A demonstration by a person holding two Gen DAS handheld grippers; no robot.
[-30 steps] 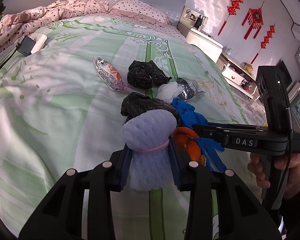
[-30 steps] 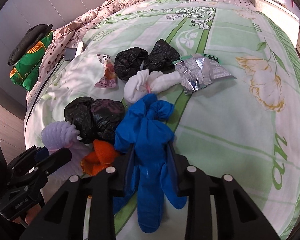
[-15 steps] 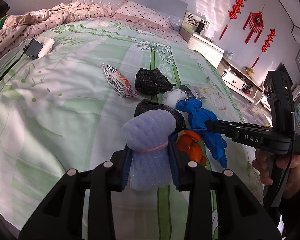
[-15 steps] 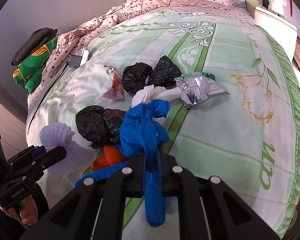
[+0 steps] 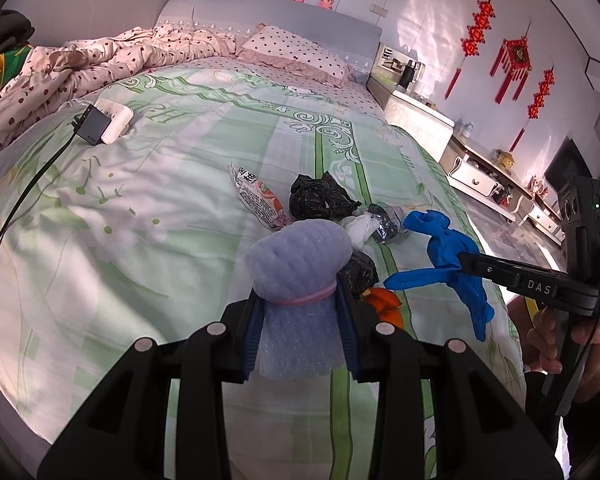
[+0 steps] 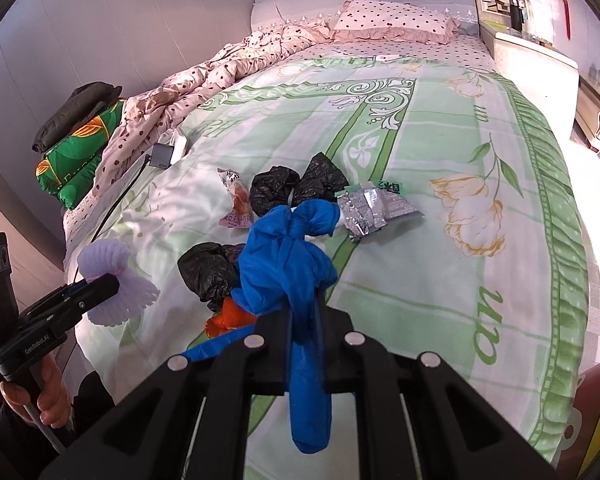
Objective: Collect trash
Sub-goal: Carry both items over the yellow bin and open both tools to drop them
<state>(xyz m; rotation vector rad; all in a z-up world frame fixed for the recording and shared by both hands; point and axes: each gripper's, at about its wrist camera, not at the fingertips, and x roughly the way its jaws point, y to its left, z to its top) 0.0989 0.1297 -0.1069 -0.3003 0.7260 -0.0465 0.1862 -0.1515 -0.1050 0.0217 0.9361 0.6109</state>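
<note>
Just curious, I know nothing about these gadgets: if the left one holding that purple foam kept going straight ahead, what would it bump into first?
Probably the black bag lying just beyond the purple foam in the left gripper, though depth is hard to judge.

The purple foam wrap [image 5: 298, 276], a ribbed bundle cinched by a pink band, is held upright off the bed [image 5: 140, 208], pinched at its waist. The knotted blue glove [image 6: 288, 268] hangs lifted above the bed, its fingers dangling. On the bed's green-striped middle lie the rest: a black bag [image 6: 296, 190] knotted in two lobes; just left of it a pink-and-white snack wrapper [image 6: 236, 204], flat; just right of it a crumpled silver foil packet [image 6: 374, 208]; a white wad [image 5: 360, 228] touching the foil. Nearer the bed's foot sit a second black bag [image 6: 210, 270] and an orange scrap [image 6: 228, 316] against it.
</note>
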